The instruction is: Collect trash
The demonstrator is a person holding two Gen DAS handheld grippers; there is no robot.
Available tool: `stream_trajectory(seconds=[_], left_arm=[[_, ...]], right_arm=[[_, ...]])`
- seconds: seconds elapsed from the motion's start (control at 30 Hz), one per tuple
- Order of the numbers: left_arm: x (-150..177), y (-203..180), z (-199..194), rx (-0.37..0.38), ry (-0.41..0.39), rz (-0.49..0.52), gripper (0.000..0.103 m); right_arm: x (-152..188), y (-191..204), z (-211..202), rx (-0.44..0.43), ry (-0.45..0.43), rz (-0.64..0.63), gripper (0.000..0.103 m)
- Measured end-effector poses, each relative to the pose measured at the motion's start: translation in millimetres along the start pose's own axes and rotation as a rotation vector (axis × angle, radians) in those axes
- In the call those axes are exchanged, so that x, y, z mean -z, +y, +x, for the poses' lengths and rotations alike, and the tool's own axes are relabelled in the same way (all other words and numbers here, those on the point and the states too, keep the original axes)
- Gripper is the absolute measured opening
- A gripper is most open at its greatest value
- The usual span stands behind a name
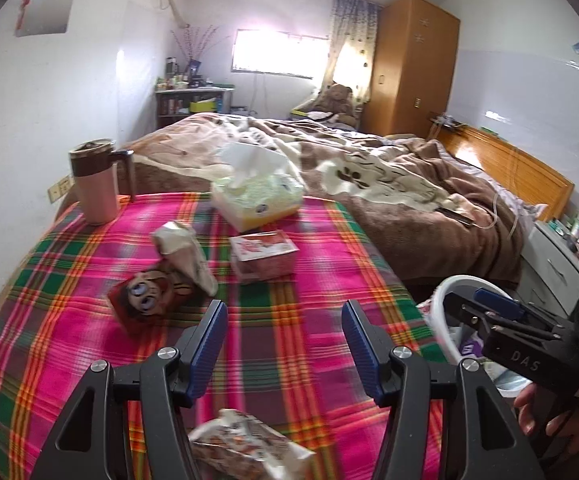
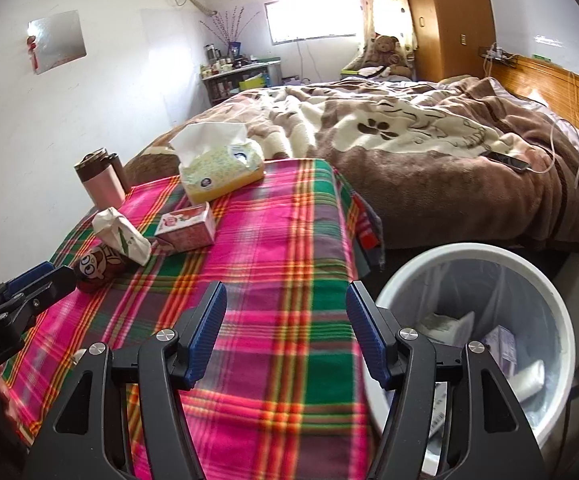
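My left gripper (image 1: 285, 336) stands open above the plaid-covered table (image 1: 89, 360), nothing between its pads. A printed snack wrapper (image 1: 249, 444) lies on the cloth just under its base. Ahead on the left are a crumpled white paper bag (image 1: 185, 252), a brown cartoon-face packet (image 1: 149, 300) and a small pink box (image 1: 263, 254). My right gripper (image 2: 285, 320) is open and empty over the table's right edge, next to a white trash bin (image 2: 473, 252) lined with a bag that holds some rubbish. The paper bag (image 2: 121, 236) and the packet (image 2: 97, 264) lie far to its left.
A tissue box (image 1: 257, 196) and a pink lidded mug (image 1: 97, 180) stand at the table's far side. Behind it is a bed with a brown blanket (image 2: 429, 160), a phone (image 2: 507, 160) lying on it. A wardrobe (image 1: 413, 64) and a cluttered shelf (image 1: 191, 100) stand by the far wall.
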State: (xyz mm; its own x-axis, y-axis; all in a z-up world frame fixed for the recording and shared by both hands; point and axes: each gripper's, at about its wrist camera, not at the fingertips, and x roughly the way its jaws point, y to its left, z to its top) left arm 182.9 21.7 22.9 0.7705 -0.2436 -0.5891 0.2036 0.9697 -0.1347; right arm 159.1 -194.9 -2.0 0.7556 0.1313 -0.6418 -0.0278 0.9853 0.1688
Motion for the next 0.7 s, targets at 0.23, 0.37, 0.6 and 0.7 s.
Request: stream_trajectory(seconds=[0.23,0.37,0.6,0.7], left_arm=[[-4,46,6,-0.062,0.012,-0.023,0.059],[-7,72,14,-0.091,0.025,-0.045,0.059],[-13,107,35,-0.117,0.058,-0.053,0.063],[-15,118,49,-0.116,0.084,-0.044,0.063]], right_arm=[[-11,23,25,-0.041,0.027,-0.012,0.063],[-17,38,39,-0.055,0.042,-0.021,0.064],[-29,56,69,-0.068,0.085,-0.022,0.064],[-34,60,82,-0.074,0.100,-0.014,0.065]])
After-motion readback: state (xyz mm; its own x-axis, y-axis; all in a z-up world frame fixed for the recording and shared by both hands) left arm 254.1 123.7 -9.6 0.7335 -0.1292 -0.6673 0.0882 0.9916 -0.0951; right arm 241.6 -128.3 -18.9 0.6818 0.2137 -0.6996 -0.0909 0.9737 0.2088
